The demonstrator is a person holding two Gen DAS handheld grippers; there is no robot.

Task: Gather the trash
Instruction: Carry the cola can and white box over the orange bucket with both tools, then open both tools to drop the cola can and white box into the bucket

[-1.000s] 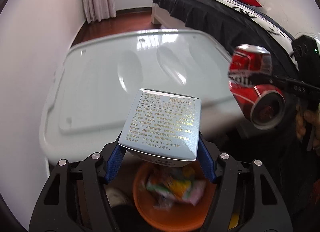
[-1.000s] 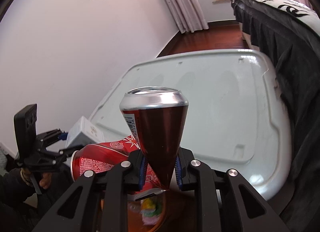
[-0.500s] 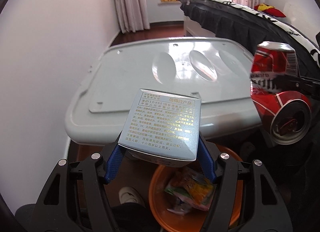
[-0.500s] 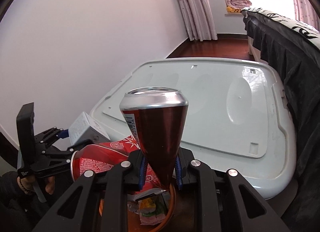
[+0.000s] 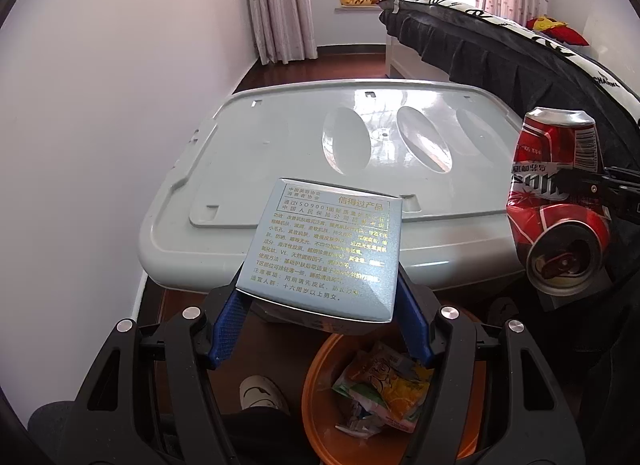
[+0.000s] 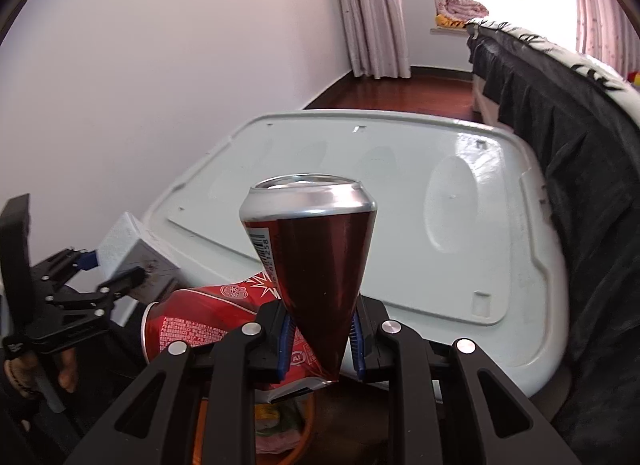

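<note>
My left gripper (image 5: 320, 325) is shut on a pale blue carton (image 5: 324, 253) printed with gold text, held above an orange bin (image 5: 316, 397) that holds crumpled wrappers (image 5: 380, 389). My right gripper (image 6: 320, 345) is shut on a crushed, folded red can (image 6: 316, 261), also above the bin (image 6: 308, 417). The can shows in the left wrist view (image 5: 556, 209) at the right. The carton shows in the right wrist view (image 6: 128, 249) at the left.
A grey plastic storage box lid (image 5: 280, 145) lies just beyond the bin. A bed with a black cover (image 5: 500, 45) runs along the right. A white wall (image 5: 100, 105) is on the left. A shoe (image 5: 260, 393) sits on the floor beside the bin.
Both grippers have pulled back and risen, so the grey lid appears farther away. More of the orange bin shows below. Both still hold their objects.
</note>
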